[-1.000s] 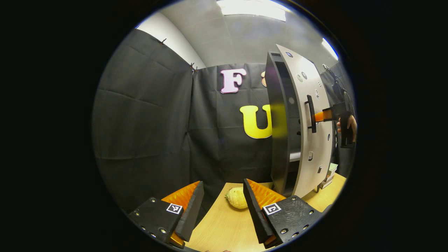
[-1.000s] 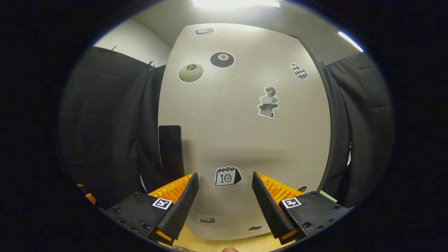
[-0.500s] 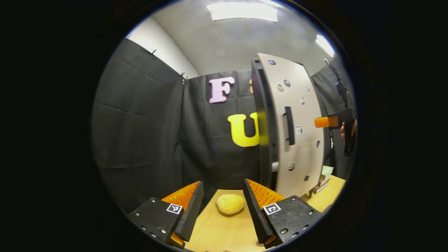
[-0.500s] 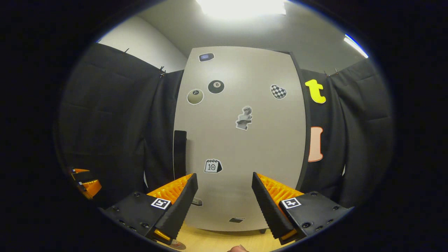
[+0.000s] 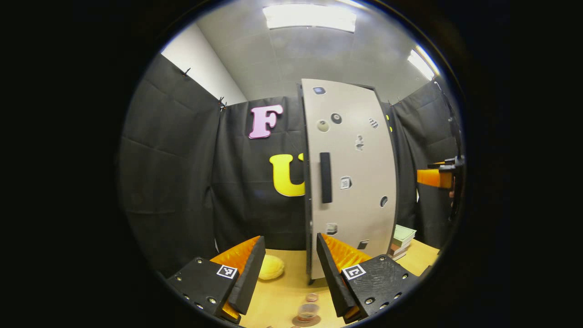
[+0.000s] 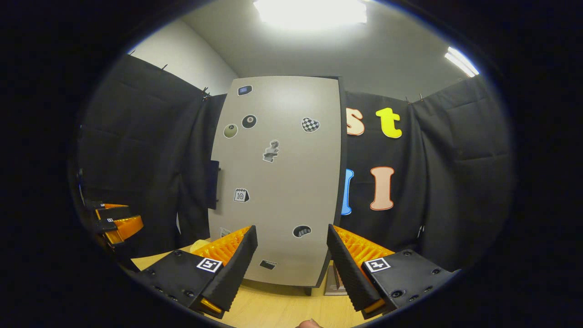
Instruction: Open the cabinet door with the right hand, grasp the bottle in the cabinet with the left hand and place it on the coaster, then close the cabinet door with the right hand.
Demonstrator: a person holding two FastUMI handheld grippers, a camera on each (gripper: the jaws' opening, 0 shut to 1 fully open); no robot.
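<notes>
The cabinet door at frame centre looks shut, and the bottle sits on the coaster at bottom centre — task seemingly complete; both hand-held grippers — left, right — gape empty.

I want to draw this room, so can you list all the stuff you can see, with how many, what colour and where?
cabinet door: one, beige with stickers, middle, appears shut
handle: one, black, door's left edge
table: one, light wood, bottom
bottle: one, clear with pinkish cap, on coaster
coaster: one, brown, table's near edge
round lumpy thing: one, pale yellow, left of cabinet
books: one stack, mixed colours, right of cabinet
ceiling lights: two, white, top
left gripper: open
right gripper: open
</notes>
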